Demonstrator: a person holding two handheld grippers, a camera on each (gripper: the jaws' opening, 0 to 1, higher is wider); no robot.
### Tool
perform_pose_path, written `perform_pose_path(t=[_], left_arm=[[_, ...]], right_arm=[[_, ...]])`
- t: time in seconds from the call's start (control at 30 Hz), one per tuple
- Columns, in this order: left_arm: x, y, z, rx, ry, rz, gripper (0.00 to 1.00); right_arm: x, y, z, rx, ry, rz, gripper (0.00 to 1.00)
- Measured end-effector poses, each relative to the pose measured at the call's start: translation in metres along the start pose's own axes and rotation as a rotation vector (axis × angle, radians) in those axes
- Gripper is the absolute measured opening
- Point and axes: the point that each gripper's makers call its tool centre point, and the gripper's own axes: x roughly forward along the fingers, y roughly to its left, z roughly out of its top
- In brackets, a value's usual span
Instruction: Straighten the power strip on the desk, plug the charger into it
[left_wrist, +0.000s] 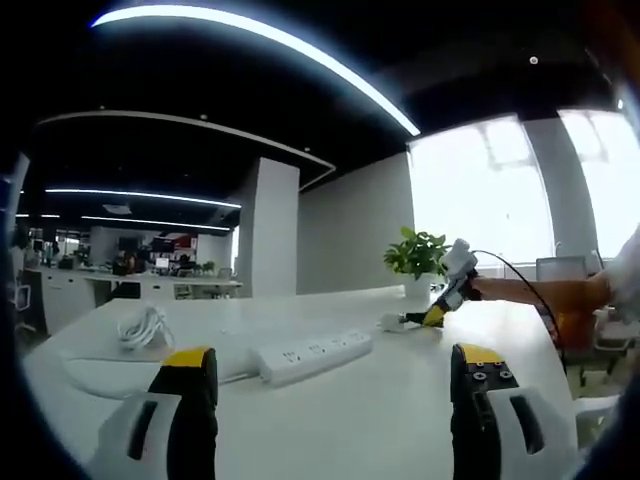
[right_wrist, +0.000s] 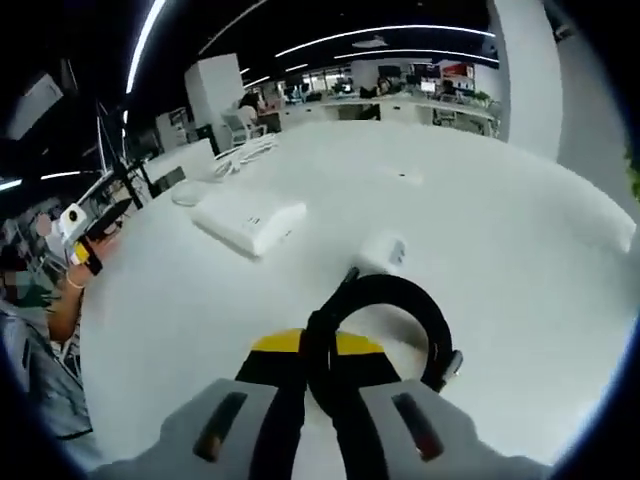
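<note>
Our right gripper (right_wrist: 318, 372) is clamping the looped black cable (right_wrist: 385, 295) of the white charger (right_wrist: 382, 250), which is lying on the desk (right_wrist: 520, 200) near the power strip (right_wrist: 250, 220). Our left gripper (left_wrist: 335, 385) is hovering with jaws spread wide and empty, facing the strip (left_wrist: 312, 355).

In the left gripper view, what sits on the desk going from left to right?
Coiled white cable → long white power strip → small white charger → right gripper → green potted plant.
</note>
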Motion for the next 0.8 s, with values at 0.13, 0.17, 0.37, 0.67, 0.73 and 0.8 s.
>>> perform_pose_path(t=[0.13, 0.17, 0.37, 0.67, 0.73, 0.8], left_arm=[[0.0, -0.001, 0.001, 0.001, -0.002, 0.0, 0.99], [0.0, -0.001, 0.001, 0.001, 0.0, 0.0, 0.99], [0.0, -0.002, 0.003, 0.001, -0.004, -0.002, 0.99], [0.002, -0.005, 0.006, 0.004, -0.009, -0.007, 0.99], [0.002, -0.006, 0.007, 0.007, -0.009, -0.01, 0.99], [0.003, -0.007, 0.008, 0.01, -0.009, -0.011, 0.99]], right_arm=[[-0.002, 0.006, 0.009, 0.063, -0.064, 0.039, 0.06], [-0.003, 0.008, 0.013, 0.083, -0.085, 0.055, 0.06], [-0.013, 0.048, 0.023, 0.162, -0.19, 0.116, 0.06], [-0.016, 0.086, 0.033, 0.184, -0.234, 0.145, 0.06], [-0.016, 0.092, 0.035, 0.188, -0.243, 0.148, 0.06], [-0.015, 0.088, 0.041, 0.193, -0.253, 0.157, 0.06]])
